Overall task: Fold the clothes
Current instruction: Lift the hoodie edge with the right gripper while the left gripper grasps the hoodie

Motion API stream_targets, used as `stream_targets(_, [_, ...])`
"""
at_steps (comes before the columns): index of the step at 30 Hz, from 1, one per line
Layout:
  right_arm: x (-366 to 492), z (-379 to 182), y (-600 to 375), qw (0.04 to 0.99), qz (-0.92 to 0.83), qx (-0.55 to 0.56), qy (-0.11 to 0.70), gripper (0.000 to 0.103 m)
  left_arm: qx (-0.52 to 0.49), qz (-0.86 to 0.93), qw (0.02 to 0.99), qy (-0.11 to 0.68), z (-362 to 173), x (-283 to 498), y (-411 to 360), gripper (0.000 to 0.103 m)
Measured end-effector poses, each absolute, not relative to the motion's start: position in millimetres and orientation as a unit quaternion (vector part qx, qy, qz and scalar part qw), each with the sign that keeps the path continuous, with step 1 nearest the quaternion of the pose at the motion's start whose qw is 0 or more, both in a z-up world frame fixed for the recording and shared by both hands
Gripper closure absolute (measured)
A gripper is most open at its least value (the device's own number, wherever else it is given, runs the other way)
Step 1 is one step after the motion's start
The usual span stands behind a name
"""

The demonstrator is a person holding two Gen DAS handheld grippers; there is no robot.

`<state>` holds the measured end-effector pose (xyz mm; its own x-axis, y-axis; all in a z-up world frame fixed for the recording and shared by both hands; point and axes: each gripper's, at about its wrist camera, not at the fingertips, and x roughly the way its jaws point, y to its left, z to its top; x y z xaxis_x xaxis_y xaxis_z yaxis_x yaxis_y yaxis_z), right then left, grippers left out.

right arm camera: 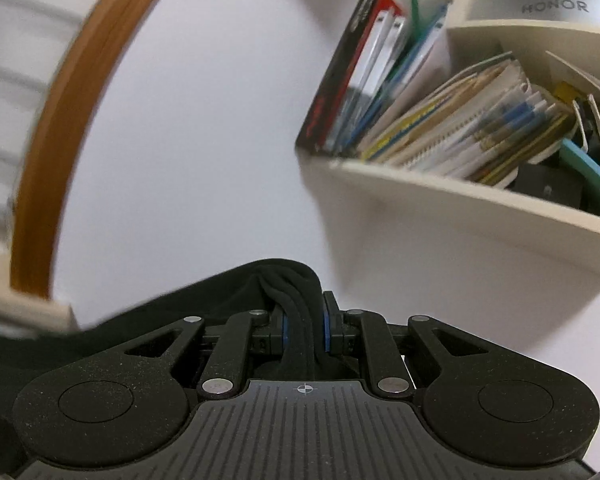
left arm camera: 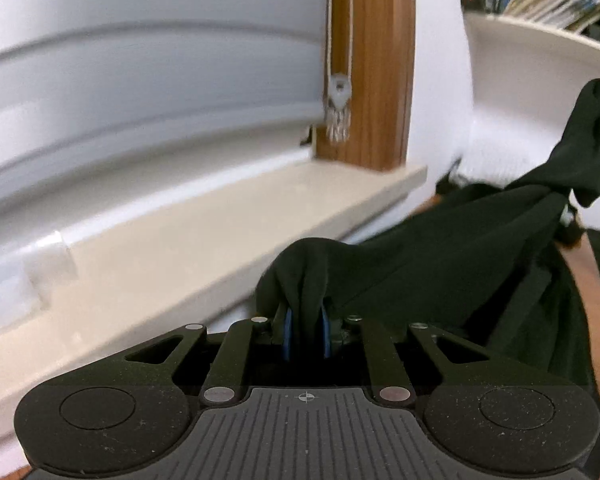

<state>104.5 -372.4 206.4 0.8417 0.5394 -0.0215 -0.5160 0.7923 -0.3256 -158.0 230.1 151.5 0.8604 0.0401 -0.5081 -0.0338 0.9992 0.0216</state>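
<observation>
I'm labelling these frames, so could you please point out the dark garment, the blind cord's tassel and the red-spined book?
Dark garment [left arm camera: 440, 264], left wrist view, stretched middle.
Tassel [left arm camera: 339, 96], left wrist view, white cap.
Red-spined book [right arm camera: 332, 92], right wrist view, spine.

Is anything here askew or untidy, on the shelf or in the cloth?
Yes. On the shelf the books lean and slump in a loose pile instead of standing upright. The dark garment is bunched and creased where each hand-held gripper clamps it, not spread flat.
</observation>
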Motion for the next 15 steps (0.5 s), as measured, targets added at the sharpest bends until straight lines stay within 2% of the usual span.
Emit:
stream_targets(7, [131,208,-298,0.929,0.333,-0.161,-0.024,0.084,0.002,0.042,0.957,0.288,120,-148,249,0.086])
stream_targets(9, [138,199,-273,0.918,0.366,-0.151,-0.01,0.074,-0.005,0.044,0.954,0.297,112,-146,252,0.082])
stream_targets(10, [138,191,-263,0.914,0.374,-0.155,0.0,0.074,-0.007,0.046,0.954,0.296,110,-147,253,0.079])
stream_targets(11, [138,183,-253,0.91,0.382,-0.159,0.01,0.068,-0.005,0.047,0.954,0.295,109,-148,252,0.077])
stream_targets(13, [137,170,-240,0.902,0.397,-0.165,0.028,0.052,0.002,0.048,0.956,0.289,109,-152,251,0.067])
stream_targets(14, [138,167,-240,0.899,0.404,-0.166,0.034,0.04,0.005,0.046,0.957,0.286,109,-153,250,0.064])
stream_targets(15, [139,163,-241,0.895,0.411,-0.167,0.04,0.034,0.01,0.044,0.958,0.283,110,-153,248,0.062])
